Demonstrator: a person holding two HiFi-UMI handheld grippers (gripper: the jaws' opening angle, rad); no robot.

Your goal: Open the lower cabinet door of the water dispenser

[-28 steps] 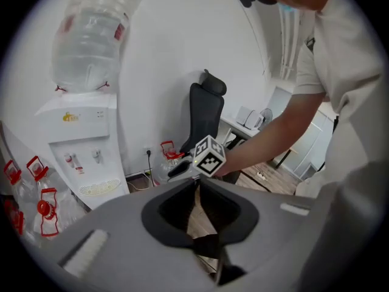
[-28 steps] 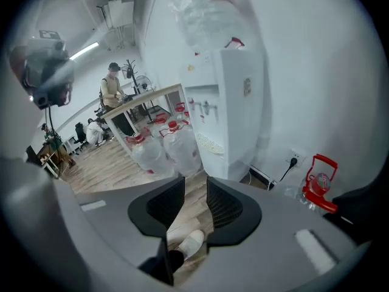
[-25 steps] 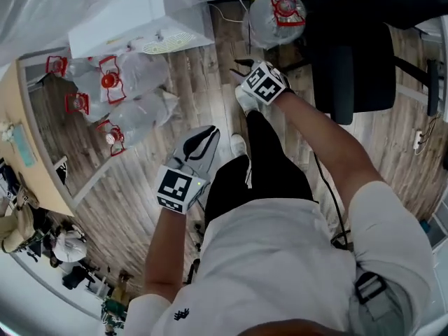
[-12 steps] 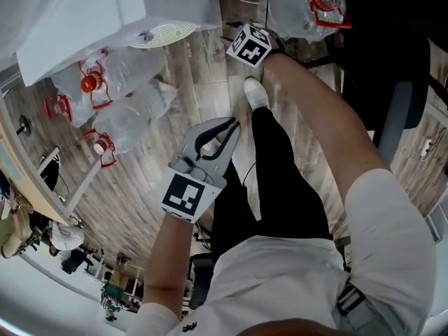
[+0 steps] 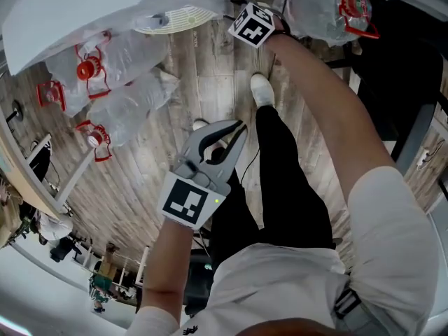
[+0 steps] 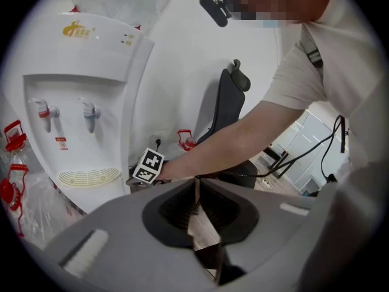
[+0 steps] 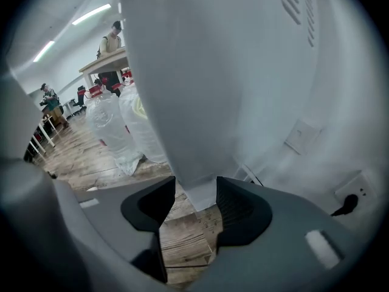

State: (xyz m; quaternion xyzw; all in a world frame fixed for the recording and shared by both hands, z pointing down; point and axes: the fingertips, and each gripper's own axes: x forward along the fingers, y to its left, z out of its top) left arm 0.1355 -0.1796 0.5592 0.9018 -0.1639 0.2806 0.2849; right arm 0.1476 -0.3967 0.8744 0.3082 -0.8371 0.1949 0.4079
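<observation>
The white water dispenser [image 5: 84, 5] stands at the top left of the head view, its cream drip tray [image 5: 164, 21] facing me. My right gripper [image 5: 241, 12] is low at the dispenser's right front corner. In the right gripper view the white lower corner of the dispenser [image 7: 213, 72] lies between the jaws of the right gripper [image 7: 196, 190]; they are opening and the pads do not press on it. My left gripper [image 5: 240, 126] hangs farther back over the floor, its tips together and nothing in them. The left gripper [image 6: 196, 184] looks at the dispenser's front [image 6: 79, 102] and the right gripper [image 6: 130, 180].
Plastic-wrapped water bottles [image 5: 119, 68] with red handles lie left of the dispenser, another bottle [image 5: 329, 5] at its right. A black chair [image 6: 228, 102] stands behind my right arm. My white shoe [image 5: 262, 89] is near the dispenser. A wall socket [image 7: 349, 202] sits behind it.
My right gripper has gone down and forward to the dispenser's lower right corner. The left gripper has sunk a little and stays shut over the floor.
</observation>
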